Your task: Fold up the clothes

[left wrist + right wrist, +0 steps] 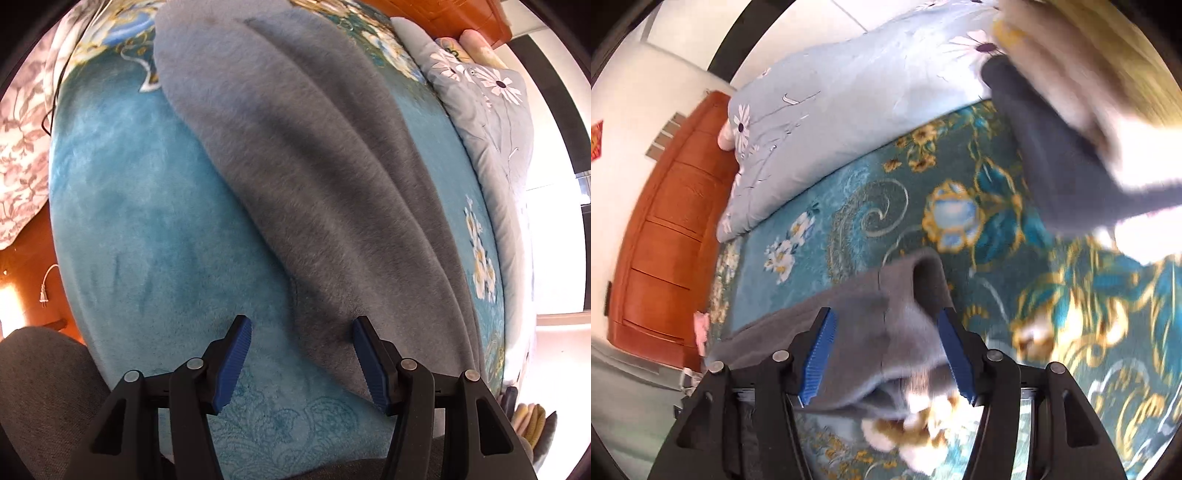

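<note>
1. Grey fleece is your task piece: the grey garment (314, 192) lies stretched out long on the teal blanket (147, 221), running away from you, its nearer part folded over on itself with a long crease down the middle.
2. Your left gripper (301, 328) points down at the near end of that garment. Its jaws stand apart, and nothing is clamped between the blue pads (232, 365); the right pad sits over the grey edge, the left pad over bare teal pile.
3. Your right gripper (886, 317) hangs over the garment's other end (886, 325), where the grey cloth ends in a rounded, open cuff-like fold on the flowered part of the blanket (960, 210).
4. Its jaws are also spread. Grey cloth lies between and below the pads, but they do not press on it, so you hold nothing there.
5. The right wrist view is smeared on its right side, so detail there is poor.
6. Beside the blanket's far edge lies a pale blue quilt with daisy print (849, 92).
7. A dark garment (1063, 177) with pale and yellowish cloth (1071, 74) on it lies near the quilt, well apart from the grey piece.
8. An orange-brown wooden cabinet (665, 229) stands past the bed.
9. A white plug on a cord (46, 284) rests on the floor in the left wrist view.
</note>
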A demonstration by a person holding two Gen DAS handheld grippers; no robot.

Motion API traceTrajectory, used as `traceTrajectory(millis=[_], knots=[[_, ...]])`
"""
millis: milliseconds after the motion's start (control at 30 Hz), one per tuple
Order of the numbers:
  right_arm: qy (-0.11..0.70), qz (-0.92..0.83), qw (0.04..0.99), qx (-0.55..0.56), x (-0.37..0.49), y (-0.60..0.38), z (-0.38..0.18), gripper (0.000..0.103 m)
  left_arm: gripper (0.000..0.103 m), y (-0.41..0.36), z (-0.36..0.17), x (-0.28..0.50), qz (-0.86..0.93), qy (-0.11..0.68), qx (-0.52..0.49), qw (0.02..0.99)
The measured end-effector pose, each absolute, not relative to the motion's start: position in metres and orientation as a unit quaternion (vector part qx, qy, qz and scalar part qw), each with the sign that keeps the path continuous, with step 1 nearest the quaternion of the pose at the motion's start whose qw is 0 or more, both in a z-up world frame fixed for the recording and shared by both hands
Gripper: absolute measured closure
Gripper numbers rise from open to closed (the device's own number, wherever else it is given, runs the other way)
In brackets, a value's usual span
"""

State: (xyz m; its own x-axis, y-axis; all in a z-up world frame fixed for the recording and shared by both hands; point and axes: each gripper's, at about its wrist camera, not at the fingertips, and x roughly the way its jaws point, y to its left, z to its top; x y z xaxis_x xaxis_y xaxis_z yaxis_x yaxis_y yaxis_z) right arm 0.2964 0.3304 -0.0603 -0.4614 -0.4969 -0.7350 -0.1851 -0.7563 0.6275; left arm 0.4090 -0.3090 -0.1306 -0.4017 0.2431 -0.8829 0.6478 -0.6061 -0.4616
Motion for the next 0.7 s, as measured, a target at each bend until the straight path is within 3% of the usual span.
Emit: traceTrajectory(millis=[167,267,433,633,667,700], knots=[[-0.451,-0.732,0.063,0.506,0.33,0.339,-0.112,0.043,0.042,-0.308,-0.128,0.408,-0.723,0.421,0.53,0.135],[-0.479,-0.73,0.032,0.487,0.333,0.334,-0.115,0.043,0.042,-0.316,-0.123,0.413,-0.727,0.429,0.518,0.135],[-0.48,-0.747,0.047,0.458,0.336,0.318,-0.092,0.043,0.041,-0.309,-0.127,0.414,-0.726,0.434,0.518,0.125],[-0.47,-0.74,0.084,0.473,0.309,0.296,-0.102,0.044,0.041,-0.307,-0.133,0.41,-0.726,0.432,0.521,0.12],[-0.471,-0.739,0.08,0.476,0.305,0.294,-0.105,0.051,0.041,-0.31,-0.136,0.411,-0.724,0.439,0.518,0.122],[-0.477,-0.731,0.07,0.483,0.302,0.293,-0.111,0.067,0.041,-0.312,-0.137,0.412,-0.723,0.447,0.513,0.123]])
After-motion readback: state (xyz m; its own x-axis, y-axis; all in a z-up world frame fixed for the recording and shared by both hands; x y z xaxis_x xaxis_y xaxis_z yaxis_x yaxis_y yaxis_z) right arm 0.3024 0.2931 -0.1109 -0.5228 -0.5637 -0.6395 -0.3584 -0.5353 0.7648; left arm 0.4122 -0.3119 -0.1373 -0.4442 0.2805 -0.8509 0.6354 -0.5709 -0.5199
